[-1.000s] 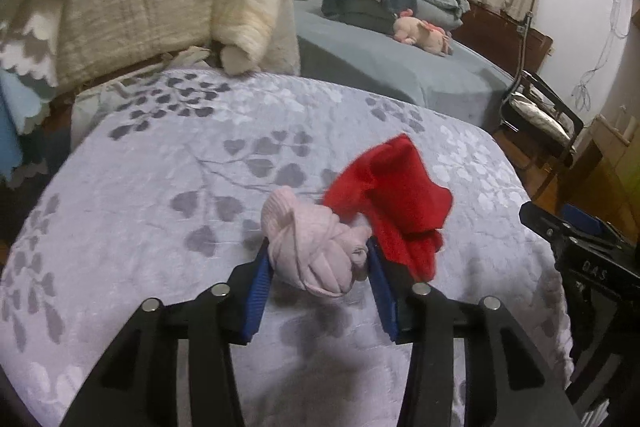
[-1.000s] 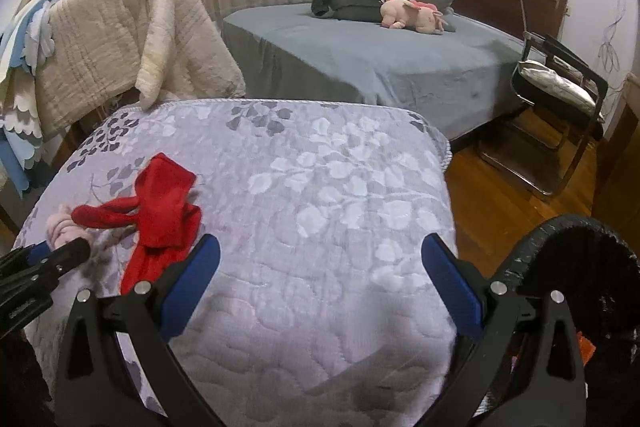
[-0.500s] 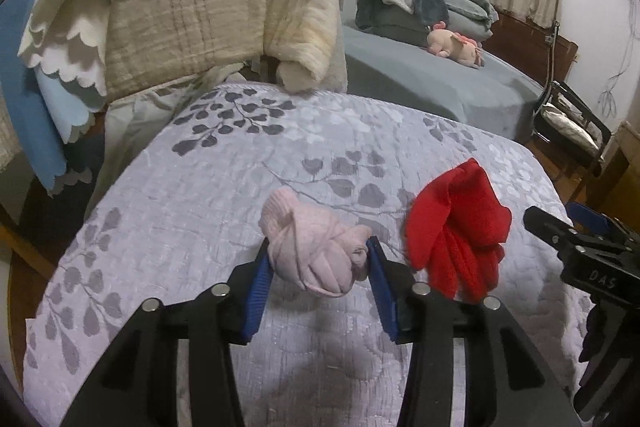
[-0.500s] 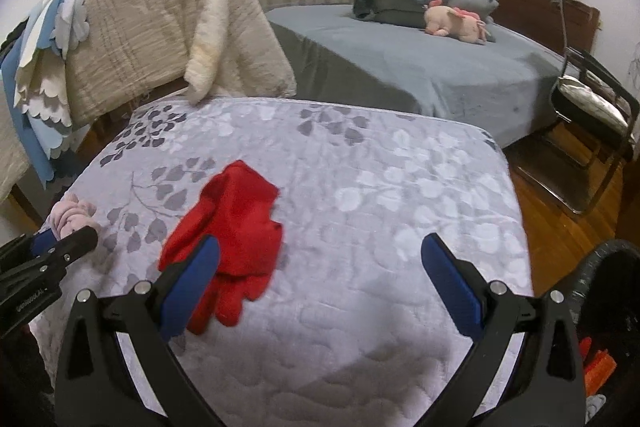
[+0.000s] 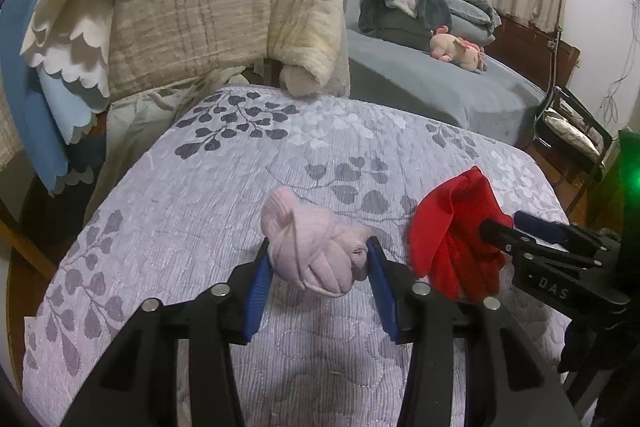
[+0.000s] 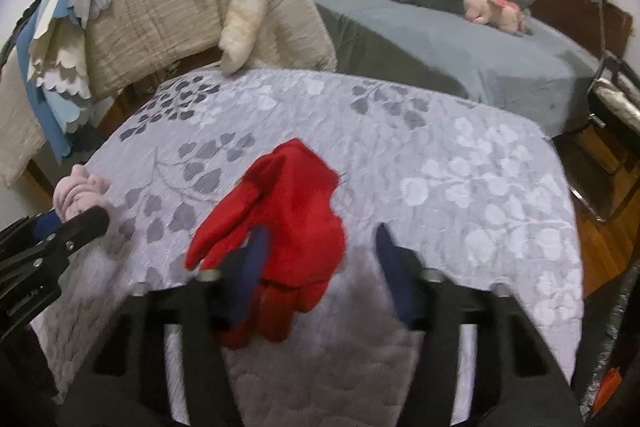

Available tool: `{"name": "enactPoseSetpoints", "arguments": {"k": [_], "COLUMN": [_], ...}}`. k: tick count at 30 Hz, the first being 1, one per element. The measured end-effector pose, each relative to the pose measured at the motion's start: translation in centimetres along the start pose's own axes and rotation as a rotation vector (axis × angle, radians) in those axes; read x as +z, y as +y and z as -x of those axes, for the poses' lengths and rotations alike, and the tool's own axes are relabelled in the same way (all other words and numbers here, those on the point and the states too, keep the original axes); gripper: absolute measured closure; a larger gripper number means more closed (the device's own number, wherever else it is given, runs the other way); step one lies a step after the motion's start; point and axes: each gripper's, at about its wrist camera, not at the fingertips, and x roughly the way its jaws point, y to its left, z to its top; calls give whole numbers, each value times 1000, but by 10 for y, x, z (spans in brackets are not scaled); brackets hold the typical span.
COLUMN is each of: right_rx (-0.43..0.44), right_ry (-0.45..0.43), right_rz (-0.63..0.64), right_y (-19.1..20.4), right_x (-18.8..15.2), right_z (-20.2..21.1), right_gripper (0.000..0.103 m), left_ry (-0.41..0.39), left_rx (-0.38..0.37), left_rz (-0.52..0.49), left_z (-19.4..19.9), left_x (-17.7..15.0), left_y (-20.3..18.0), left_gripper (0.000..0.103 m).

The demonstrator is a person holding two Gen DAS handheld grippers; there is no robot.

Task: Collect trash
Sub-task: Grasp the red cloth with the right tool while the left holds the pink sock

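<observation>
Right gripper (image 6: 320, 267): jaws narrowed since half a second ago, now brought astride the crumpled red cloth (image 6: 284, 223) on the leaf-patterned grey quilt (image 6: 460, 187), not yet clamped. Left gripper (image 5: 318, 267): kept clamped on the knotted pale-pink sock (image 5: 316, 255), held above the quilt, left of the cloth.

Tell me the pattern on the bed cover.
The bed cover is pale lilac with grey and white leaves, clearest in the right wrist view.

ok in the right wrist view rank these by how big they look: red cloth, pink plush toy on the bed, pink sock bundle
1. red cloth
2. and 3. pink sock bundle and pink plush toy look alike; the toy is farther away, so unranked.
</observation>
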Motion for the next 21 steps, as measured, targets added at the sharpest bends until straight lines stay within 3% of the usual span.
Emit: {"name": "enactPoseSetpoints", "arguments": {"k": [1,4,10,21], "right_rx": [10,31,70,64], "right_ry": [0,-14,-60,-112], "right_rz": [3,-2,-21,-63], "right_y": [0,-1,-8,-29], "right_x": [-1,-2,-1,-3], "right_z": [2,9,36,81], "right_gripper": [84,94,94,94], "left_ry": [0,0,-2,-15], "left_rx": [-1,-2,-6,-33], "left_rz": [1,2,-4,-35], "left_z": [0,1,6,21], "left_x": [0,0,-3,-3], "left_y": [0,0,-6,-30], "left_gripper": [57,57,57,57]}}
